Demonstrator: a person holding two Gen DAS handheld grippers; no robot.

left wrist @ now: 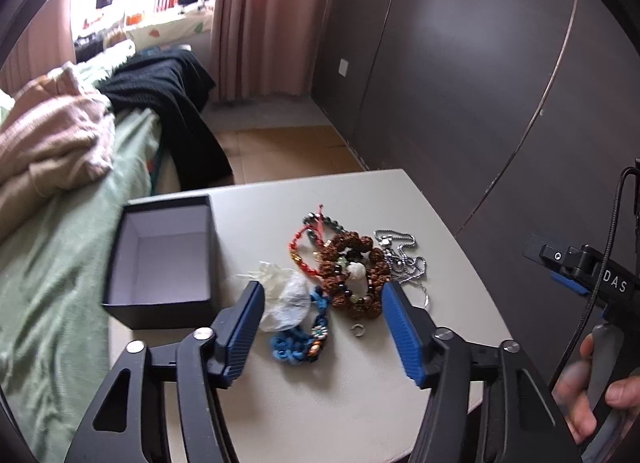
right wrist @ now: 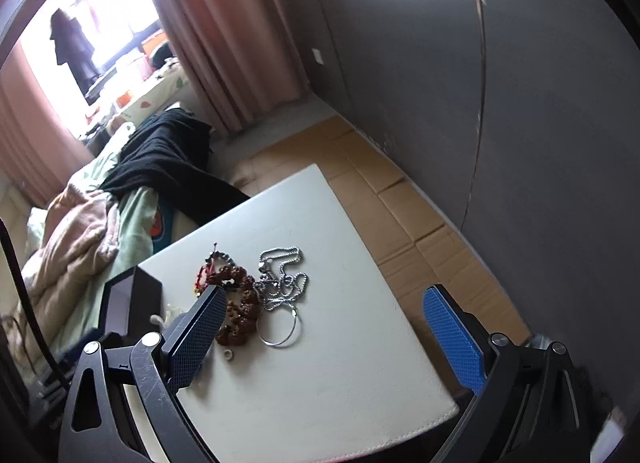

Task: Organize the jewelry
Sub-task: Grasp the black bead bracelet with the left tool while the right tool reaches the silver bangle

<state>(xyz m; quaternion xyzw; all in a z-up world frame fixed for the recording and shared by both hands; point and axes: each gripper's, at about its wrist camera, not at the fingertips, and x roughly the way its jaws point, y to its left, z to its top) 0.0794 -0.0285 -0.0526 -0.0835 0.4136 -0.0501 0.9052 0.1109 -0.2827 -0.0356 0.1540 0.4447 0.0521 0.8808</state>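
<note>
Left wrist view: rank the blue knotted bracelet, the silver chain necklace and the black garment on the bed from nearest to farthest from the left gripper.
1. Blue knotted bracelet, on the table between the left gripper fingers.
2. Silver chain necklace, farther back, on the pile's right.
3. Black garment, off the table, on the bed at upper left.

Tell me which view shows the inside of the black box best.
The left wrist view: the black box stands open, its pale interior fully visible. The right wrist view catches only its dark outer side and rim, partly cut off by the hand-held gripper's finger.
</note>
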